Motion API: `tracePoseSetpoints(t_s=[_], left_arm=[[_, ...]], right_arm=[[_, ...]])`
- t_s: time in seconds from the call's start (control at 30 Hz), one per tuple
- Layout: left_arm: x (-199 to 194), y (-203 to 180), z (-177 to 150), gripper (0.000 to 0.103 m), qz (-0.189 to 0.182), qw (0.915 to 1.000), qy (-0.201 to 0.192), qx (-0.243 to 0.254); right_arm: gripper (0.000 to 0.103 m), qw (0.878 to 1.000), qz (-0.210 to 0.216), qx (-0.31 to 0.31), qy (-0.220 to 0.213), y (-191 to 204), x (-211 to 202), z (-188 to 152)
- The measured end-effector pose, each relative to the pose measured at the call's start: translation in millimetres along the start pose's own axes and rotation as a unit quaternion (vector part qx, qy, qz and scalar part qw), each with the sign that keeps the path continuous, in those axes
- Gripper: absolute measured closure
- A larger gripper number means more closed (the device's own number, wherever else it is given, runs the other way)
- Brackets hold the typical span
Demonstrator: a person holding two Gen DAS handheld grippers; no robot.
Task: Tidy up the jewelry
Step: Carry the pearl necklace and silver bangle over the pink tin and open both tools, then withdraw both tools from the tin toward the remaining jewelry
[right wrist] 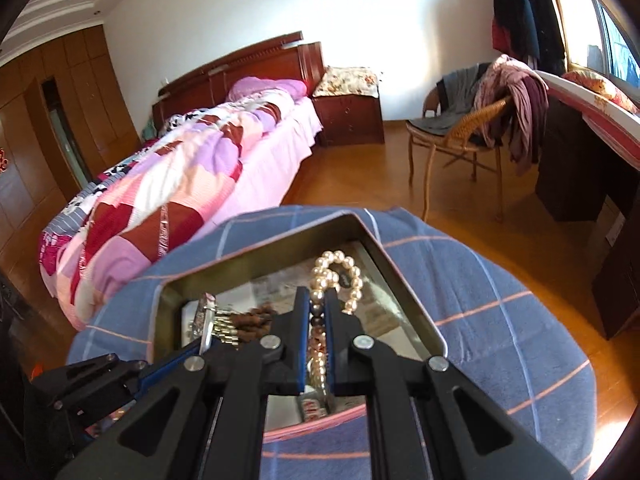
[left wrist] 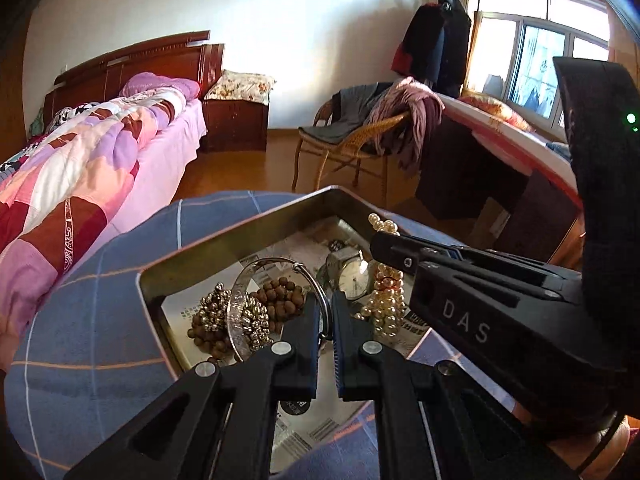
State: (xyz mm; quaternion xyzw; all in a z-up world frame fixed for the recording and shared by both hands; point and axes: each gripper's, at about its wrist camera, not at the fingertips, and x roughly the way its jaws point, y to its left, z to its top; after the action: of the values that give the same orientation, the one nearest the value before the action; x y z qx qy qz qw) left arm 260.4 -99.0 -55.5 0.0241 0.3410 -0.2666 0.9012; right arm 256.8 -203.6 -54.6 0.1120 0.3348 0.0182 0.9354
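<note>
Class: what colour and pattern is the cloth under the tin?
Blue cloth with a pink-and-white line check; clearest in the right wrist view.

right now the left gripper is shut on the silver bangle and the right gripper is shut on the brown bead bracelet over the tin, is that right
Not quite. The right gripper is shut on the pearl string, not the brown beads, as the right wrist view shows. The rest holds: the left gripper is shut on the silver bangle over the tin.
</note>
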Motion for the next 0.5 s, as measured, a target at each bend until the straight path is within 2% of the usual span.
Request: tracePoseSetpoints(t_s=[0.1,0.17,0.2,0.23,0.3,0.33,0.37,0.43,0.5], left_arm=[[8.5,-5.0,-1.3,0.098,0.011,0.9999,0.009,0.007],[12.5,-7.5,-0.7,0.098,0.025,0.9996,0.012,0.010],[13.3,-8.5,-1.3,0.098,0.035,0.9992,0.012,0.011],[15.5,-9.1,-0.8,0.098,0.041,0.9990,0.015,0.012],[17.9,-10.3,-0.4,0.091,0.049,0.9985,0.023,0.011],[17.1,-10.4,-0.1,0.075,0.052,0.9982,0.026,0.011],[13.9,-11.2,0.1,0.052,0.060,0.9978,0.026,0.010],[4.0,-11.2,0.5,0.028,0.080,0.9967,0.011,0.000],[-6.0,-10.0,1.1,0.028,0.084,0.9965,-0.004,-0.008]], right_arm=[[0.090,1.000,0.009,0.013,0.003,-7.1,2.0,-1.2],[0.076,1.000,0.018,0.026,0.002,-12.7,-0.4,-2.1],[0.055,0.999,0.019,0.032,-0.002,-15.0,-2.4,-2.1],[0.043,0.999,0.016,0.042,-0.014,-18.5,-7.8,-2.8],[0.043,0.998,0.014,0.050,-0.033,-22.4,-17.6,-1.4],[0.043,0.998,0.013,0.054,-0.039,-24.0,-21.4,-0.1],[0.043,0.997,0.007,0.058,-0.044,-25.2,-25.3,0.7],[0.043,0.997,0.000,0.062,-0.046,-26.7,-29.1,0.6],[0.043,0.997,-0.007,0.068,-0.042,-26.6,-30.2,-1.3]])
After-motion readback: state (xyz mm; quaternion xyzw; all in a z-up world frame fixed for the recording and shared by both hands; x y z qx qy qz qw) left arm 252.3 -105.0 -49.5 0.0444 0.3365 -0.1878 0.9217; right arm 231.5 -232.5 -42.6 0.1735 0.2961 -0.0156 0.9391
